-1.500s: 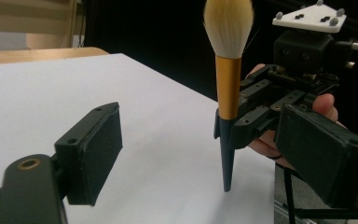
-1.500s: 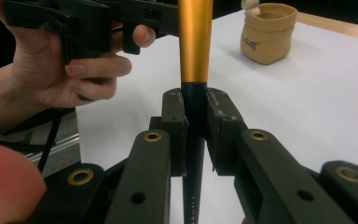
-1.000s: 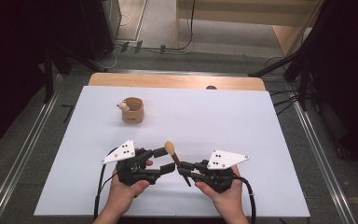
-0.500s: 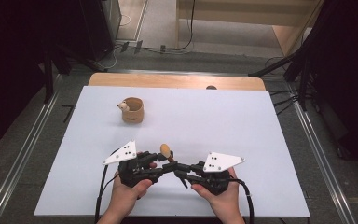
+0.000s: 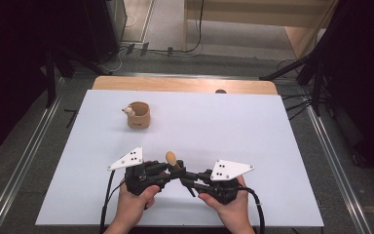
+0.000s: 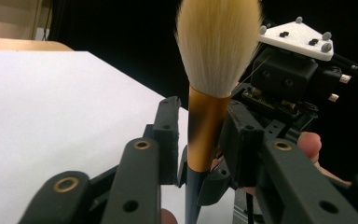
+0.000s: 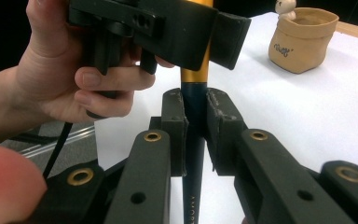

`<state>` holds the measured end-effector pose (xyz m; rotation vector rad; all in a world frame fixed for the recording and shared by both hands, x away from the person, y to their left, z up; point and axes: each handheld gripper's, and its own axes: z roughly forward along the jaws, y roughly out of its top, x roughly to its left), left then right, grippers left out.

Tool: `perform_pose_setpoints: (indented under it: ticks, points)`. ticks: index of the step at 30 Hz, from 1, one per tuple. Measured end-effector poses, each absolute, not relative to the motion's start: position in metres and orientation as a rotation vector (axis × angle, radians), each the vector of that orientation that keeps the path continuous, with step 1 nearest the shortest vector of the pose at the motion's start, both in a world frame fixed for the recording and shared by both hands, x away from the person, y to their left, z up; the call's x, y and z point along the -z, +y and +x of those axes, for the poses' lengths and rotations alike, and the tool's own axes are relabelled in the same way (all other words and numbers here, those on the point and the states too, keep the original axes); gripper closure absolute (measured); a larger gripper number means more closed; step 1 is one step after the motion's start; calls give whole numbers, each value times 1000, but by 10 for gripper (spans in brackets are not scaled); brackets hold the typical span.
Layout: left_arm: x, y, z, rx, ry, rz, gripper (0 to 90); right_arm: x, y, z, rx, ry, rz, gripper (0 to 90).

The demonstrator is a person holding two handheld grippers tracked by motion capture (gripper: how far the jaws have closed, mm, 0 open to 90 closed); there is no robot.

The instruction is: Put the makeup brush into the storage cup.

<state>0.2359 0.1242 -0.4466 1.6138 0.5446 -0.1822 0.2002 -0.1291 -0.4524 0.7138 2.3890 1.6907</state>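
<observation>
High view: brush (image 5: 171, 158) upright between both tools, well nearer than cup (image 5: 139, 115) — right tool (image 5: 189, 181) pinches the handle; left tool (image 5: 168, 168), just closing, pinches the gold ferrule above it.

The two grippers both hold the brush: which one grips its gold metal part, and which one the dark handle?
The left gripper grips the brush at its gold ferrule, just below the bristles. The right gripper clamps the dark handle, lower down.
</observation>
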Motion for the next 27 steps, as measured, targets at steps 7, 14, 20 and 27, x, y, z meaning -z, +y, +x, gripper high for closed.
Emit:
perform_pose_setpoints:
  ticks: [7, 14, 20, 27]
  points:
    - [447, 125, 235, 176, 540, 1614, 773, 453, -129, 201, -1697, 2389, 714, 805]
    - [446, 126, 235, 156, 533, 1625, 777, 455, -130, 202, -1733, 2359, 750, 459]
    - [445, 129, 235, 129, 533, 1639, 777, 456, -136, 203, -1751, 2332, 822, 136]
    - [447, 133, 238, 106, 551, 1654, 778, 462, -163, 200, -1751, 2249, 927, 0]
